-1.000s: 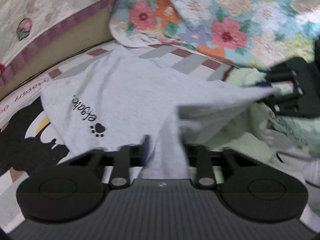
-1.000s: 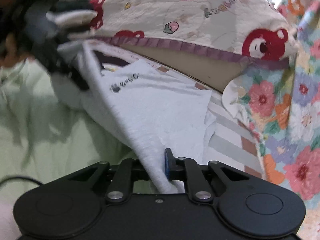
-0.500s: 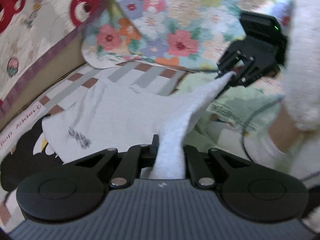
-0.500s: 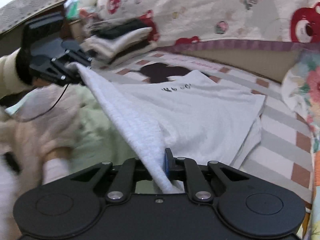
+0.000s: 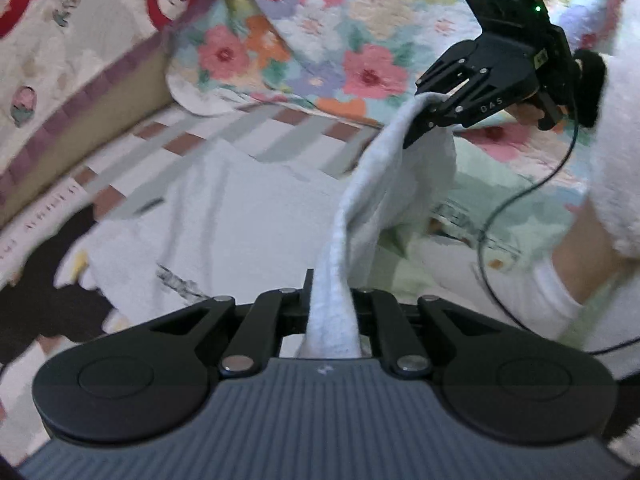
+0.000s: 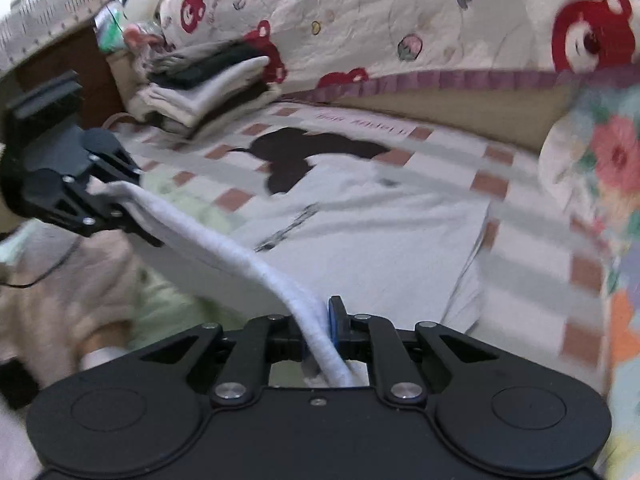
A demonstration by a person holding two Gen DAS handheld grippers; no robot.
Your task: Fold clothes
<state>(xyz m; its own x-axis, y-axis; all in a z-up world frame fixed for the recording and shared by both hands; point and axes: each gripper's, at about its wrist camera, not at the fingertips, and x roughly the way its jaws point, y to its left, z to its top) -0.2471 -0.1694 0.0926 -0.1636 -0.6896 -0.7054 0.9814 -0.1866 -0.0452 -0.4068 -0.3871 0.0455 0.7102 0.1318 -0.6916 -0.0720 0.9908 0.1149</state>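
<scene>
A pale grey T-shirt [image 5: 240, 216] with small black print lies spread on the checked bed sheet [image 6: 532, 280], and its near edge is lifted off the bed. My left gripper [image 5: 330, 300] is shut on one end of that edge. My right gripper [image 6: 320, 332] is shut on the other end. The raised hem [image 6: 208, 236] stretches taut between them. In the left wrist view the right gripper [image 5: 430, 114] hangs at the upper right with cloth in it. At the left of the right wrist view, the left gripper [image 6: 120, 204] holds its corner.
A light green garment [image 5: 472, 208] lies under the lifted edge near the person's fluffy white sleeve [image 5: 616, 152]. A stack of folded clothes [image 6: 208, 84] sits at the far left of the bed. A bear-print quilt [image 6: 400, 20] and a floral quilt [image 5: 340, 32] border the sheet.
Both grippers have risen with the shirt's edge, pulling it off the bed and taut between them. The rest of the shirt has been dragged along the sheet.
</scene>
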